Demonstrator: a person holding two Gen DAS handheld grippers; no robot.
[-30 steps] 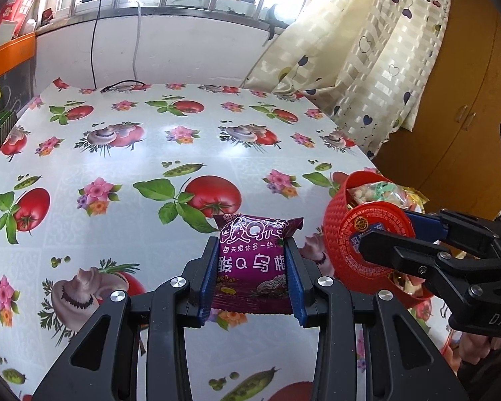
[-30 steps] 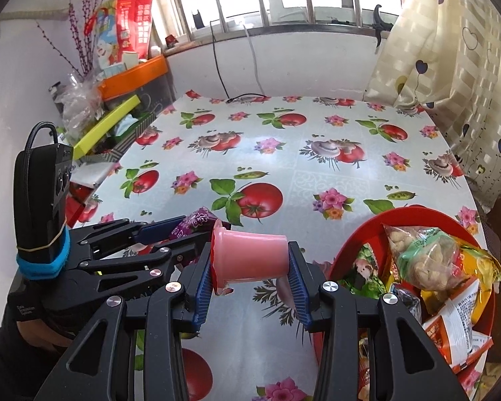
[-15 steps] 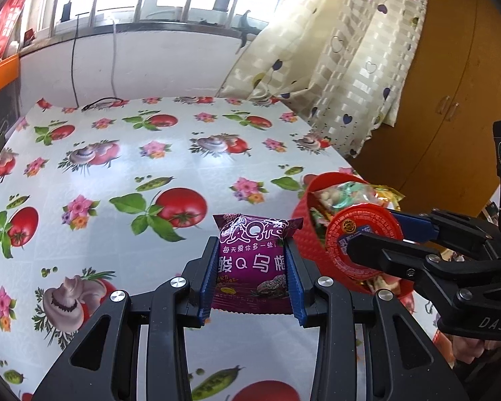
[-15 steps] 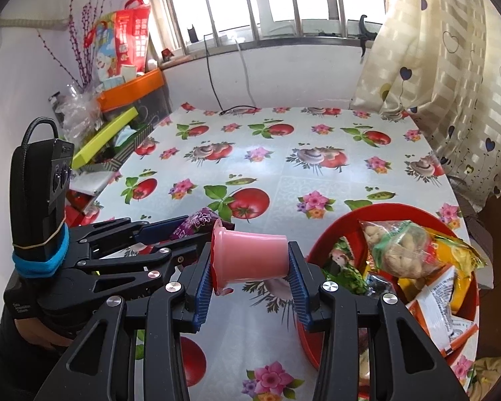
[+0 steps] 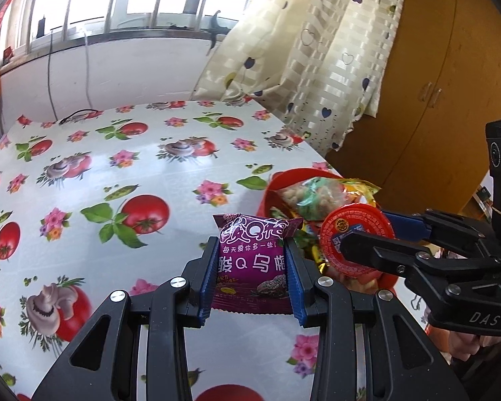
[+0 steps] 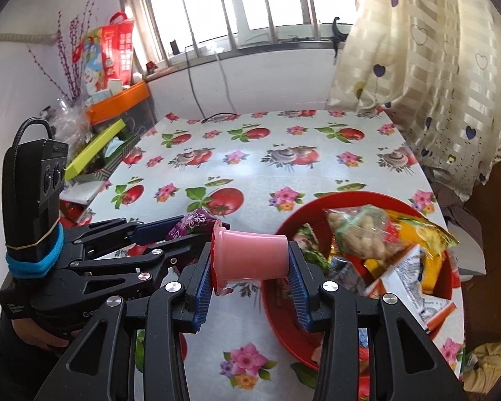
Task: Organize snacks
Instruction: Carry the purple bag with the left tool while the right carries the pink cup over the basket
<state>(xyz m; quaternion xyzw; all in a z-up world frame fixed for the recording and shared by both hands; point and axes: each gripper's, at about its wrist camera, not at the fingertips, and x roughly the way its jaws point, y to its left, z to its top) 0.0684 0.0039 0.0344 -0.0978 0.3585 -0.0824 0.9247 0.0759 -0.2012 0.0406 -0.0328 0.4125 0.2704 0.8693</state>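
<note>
Both claws are drifting right toward the red basket (image 6: 285, 307), now bigger at lower right.
Left claw (image 5: 250, 269) is gripping the purple packet (image 5: 253, 260), right claw (image 6: 250, 260) the pink cup (image 6: 250, 257); get each over the rim before letting go.

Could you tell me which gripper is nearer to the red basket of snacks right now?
Right. The right gripper, holding the pink jelly cup, is at the red basket, by its near rim. The left gripper, holding the purple candy packet, is beside the basket, farther off.
</note>
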